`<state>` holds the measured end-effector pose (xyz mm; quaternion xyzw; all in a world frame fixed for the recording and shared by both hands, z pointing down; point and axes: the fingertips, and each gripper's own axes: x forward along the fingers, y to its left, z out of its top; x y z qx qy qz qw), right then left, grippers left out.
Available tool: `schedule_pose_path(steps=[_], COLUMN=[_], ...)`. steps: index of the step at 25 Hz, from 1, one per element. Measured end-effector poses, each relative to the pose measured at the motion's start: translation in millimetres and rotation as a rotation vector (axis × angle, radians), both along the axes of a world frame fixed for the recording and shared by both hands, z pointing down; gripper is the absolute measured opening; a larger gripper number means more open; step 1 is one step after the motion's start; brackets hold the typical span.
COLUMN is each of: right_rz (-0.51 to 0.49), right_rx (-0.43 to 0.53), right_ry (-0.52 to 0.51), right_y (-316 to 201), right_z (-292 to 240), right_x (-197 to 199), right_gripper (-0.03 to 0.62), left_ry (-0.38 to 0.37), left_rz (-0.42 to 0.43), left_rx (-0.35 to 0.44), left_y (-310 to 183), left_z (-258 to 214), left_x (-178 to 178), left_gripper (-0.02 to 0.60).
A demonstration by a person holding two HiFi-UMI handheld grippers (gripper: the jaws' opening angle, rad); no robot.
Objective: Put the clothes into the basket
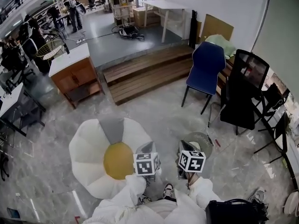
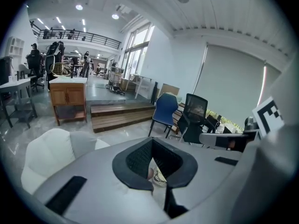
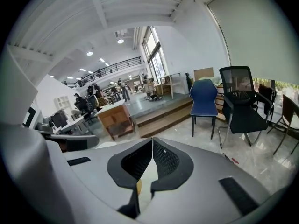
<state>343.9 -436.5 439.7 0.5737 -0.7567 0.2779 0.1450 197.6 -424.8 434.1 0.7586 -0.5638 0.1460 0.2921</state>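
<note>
A grey marbled floor (image 1: 154,120) fills most of the scene, and at its far side broad wooden steps (image 1: 145,76) rise to a raised grey platform. Near the person, on the left, lies a big flower-shaped cushion (image 1: 88,153), white petals round a yellow centre. Far right stand a black office chair (image 1: 245,87) and, just left of it, a blue chair (image 1: 205,69); far left of the steps is a low wooden cabinet (image 1: 74,76) with a white top. What looks like the basket (image 1: 202,141), round and grey, sits on the floor just beyond the right-hand marker cube, right of the cushion; its contents cannot be made out. The left gripper (image 2: 152,141) is held close in front of the person at the cushion's near right edge, its jaws closed tip to tip with nothing gripped, only a shoe (image 2: 158,176) showing through the gap lower down. The right gripper (image 3: 152,140), beside it and nearer the basket, is likewise closed and empty
</note>
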Motion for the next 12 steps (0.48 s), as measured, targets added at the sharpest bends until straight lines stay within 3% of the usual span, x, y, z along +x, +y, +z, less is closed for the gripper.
schedule_pose_path(steps=[12], right_rz=[-0.034], right_rx=[0.011], right_ry=[0.044], right_y=[23.8], right_z=[-6.4], right_x=[-43.3], right_gripper=[0.023], left_ry=[0.015], left_rz=[-0.023], left_rx=[-0.003], left_y=[22.4], left_z=[2.5], left_x=[-44.4], left_gripper=[-0.002])
